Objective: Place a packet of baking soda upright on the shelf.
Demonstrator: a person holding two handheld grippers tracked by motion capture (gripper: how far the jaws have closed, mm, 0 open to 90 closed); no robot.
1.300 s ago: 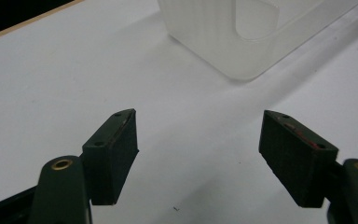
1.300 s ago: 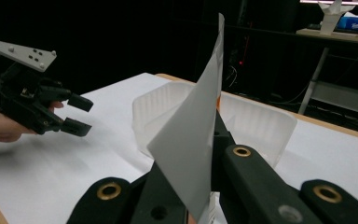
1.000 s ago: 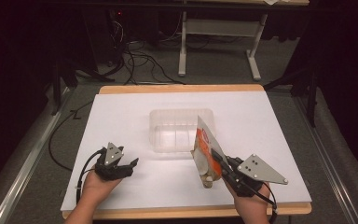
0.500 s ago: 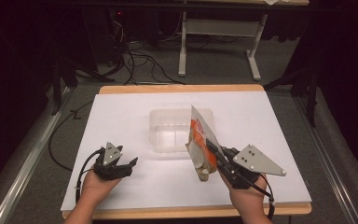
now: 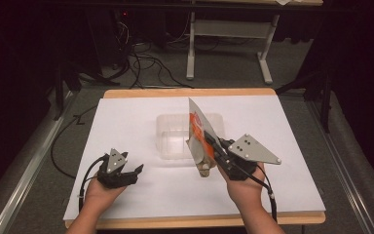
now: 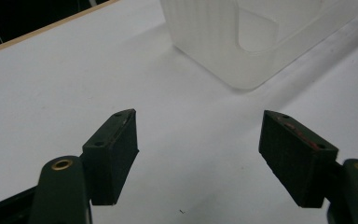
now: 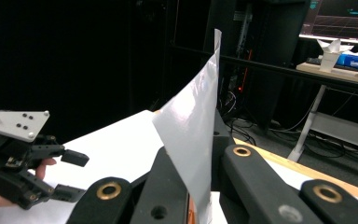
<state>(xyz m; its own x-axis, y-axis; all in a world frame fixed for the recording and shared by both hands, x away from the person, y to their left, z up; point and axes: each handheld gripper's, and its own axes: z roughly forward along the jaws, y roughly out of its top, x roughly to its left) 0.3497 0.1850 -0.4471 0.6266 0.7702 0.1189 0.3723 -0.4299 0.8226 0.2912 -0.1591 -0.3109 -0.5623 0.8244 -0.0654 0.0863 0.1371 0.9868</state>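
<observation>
Looking down from the high view, we see a table [image 5: 126,122] covered in white, wooden at its edges, in a dark room with cables and the legs of another desk on the grey floor behind. A clear plastic container [image 5: 173,139] sits near the middle of the table. The right gripper [image 5: 213,146] has its jaws pressed together on a flat snack packet [image 5: 199,134], silver on one face and orange on the other, and holds it up on edge just over the container's right side; what the packet contains we cannot make out. The left gripper [image 5: 137,170] rests low at the near left, jaws spread with nothing between them, well apart from the packet.
</observation>
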